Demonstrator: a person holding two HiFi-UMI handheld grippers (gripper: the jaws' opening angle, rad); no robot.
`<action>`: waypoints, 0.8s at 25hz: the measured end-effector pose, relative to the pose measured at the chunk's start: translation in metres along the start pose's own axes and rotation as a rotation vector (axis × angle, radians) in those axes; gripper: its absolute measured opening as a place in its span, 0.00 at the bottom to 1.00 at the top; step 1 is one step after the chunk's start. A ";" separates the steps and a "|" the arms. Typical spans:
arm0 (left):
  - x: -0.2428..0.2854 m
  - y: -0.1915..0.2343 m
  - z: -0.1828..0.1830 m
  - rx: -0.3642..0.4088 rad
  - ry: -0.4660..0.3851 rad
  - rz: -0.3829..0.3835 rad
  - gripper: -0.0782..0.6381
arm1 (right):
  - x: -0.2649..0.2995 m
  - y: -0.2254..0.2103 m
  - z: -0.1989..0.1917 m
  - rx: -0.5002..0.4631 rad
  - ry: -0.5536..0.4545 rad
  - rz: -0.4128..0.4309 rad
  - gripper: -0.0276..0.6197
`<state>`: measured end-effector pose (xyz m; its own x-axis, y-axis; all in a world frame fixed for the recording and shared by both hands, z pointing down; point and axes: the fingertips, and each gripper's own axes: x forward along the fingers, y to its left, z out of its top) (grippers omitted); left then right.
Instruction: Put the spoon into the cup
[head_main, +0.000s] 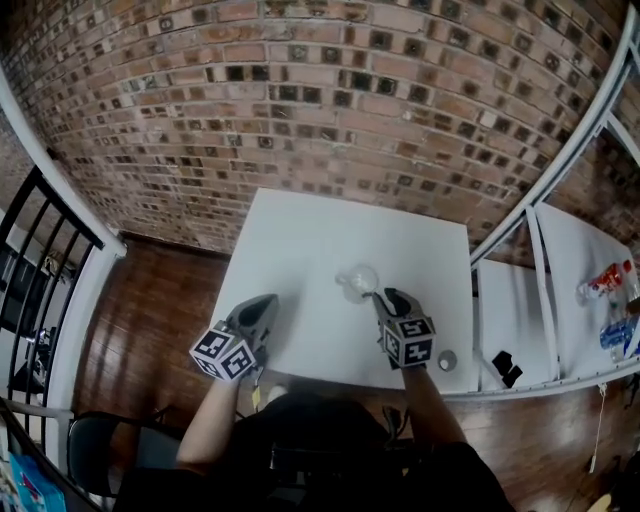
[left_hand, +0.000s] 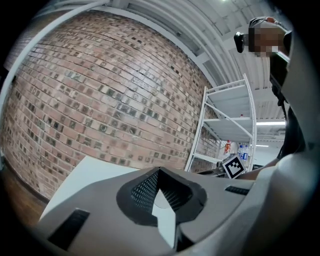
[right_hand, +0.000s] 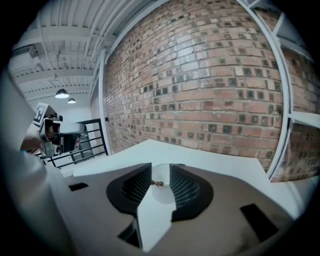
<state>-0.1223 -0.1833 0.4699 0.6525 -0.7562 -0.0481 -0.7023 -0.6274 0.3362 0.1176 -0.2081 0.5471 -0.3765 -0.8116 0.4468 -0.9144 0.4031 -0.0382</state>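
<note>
A clear cup (head_main: 357, 281) stands on the white table (head_main: 330, 225), right of its middle. From it a thin spoon handle (head_main: 373, 293) slants toward my right gripper (head_main: 388, 297), which hangs just behind and above the cup. In the right gripper view the cup (right_hand: 163, 194) shows in the gap of the right gripper (right_hand: 160, 176). The spoon's tip (right_hand: 157, 183) lies near the left pad, and the jaws stand apart, open. My left gripper (head_main: 267, 304) hovers over the table's near left part, well apart from the cup. Its tips (left_hand: 159, 172) meet with nothing held.
A brick wall (head_main: 330, 100) stands behind the table. A white shelf rack (head_main: 560, 290) with bottles (head_main: 607, 281) is at the right. A small round object (head_main: 447, 360) sits near the table's front right corner. A black railing (head_main: 45, 235) is at the left, a chair (head_main: 85, 440) by the person.
</note>
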 end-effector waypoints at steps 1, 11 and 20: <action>0.002 -0.003 0.000 0.002 0.003 -0.010 0.12 | -0.007 0.000 0.006 0.004 -0.032 -0.001 0.20; 0.024 -0.035 0.008 0.023 0.005 -0.111 0.12 | -0.062 -0.022 0.027 0.076 -0.192 -0.124 0.05; 0.025 -0.047 0.023 0.031 -0.035 -0.150 0.12 | -0.111 -0.043 0.013 0.104 -0.236 -0.182 0.05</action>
<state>-0.0794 -0.1773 0.4309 0.7411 -0.6590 -0.1286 -0.6062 -0.7391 0.2937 0.1972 -0.1405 0.4876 -0.2181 -0.9471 0.2353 -0.9757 0.2066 -0.0728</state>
